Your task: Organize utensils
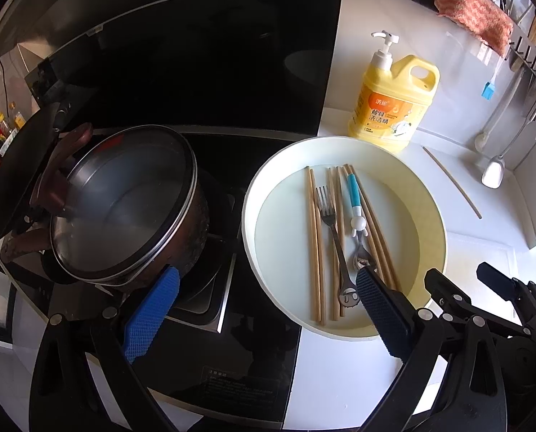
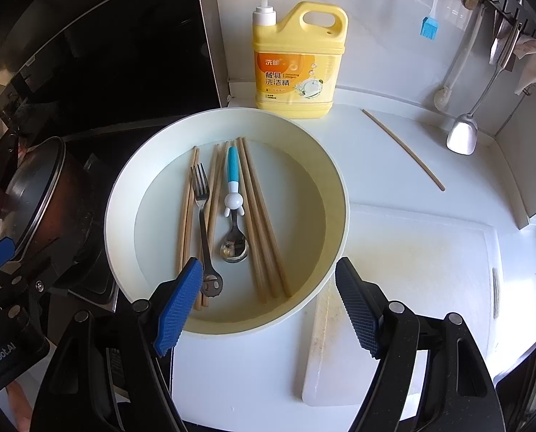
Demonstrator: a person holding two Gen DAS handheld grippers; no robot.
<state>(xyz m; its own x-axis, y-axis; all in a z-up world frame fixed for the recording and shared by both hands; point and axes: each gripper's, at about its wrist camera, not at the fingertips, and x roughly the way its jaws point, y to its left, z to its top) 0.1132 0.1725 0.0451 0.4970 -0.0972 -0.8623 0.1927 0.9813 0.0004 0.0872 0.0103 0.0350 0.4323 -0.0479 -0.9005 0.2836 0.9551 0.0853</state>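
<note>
A white basin (image 2: 340, 194) (image 1: 253, 194) on the counter holds several wooden chopsticks (image 2: 259, 216) (image 1: 313, 237), a steel fork (image 2: 202, 212) (image 1: 331, 223) and a spoon with a blue and white handle (image 2: 233, 194) (image 1: 354, 198). One chopstick (image 2: 403, 149) (image 1: 451, 181) lies loose on the counter to the right of the basin. My left gripper (image 1: 268, 284) is open and empty, above the basin's near left rim. My right gripper (image 2: 268, 284) is open and empty, above the basin's near edge. The right gripper also shows in the left wrist view (image 1: 462, 280).
A yellow dish soap bottle (image 2: 296, 61) stands behind the basin. A lidded pot (image 1: 124, 201) sits on the black stove at left. A white cutting board (image 2: 412, 280) lies right of the basin. A blue brush (image 2: 430, 28), ladle and spatula (image 2: 462, 136) hang on the back wall.
</note>
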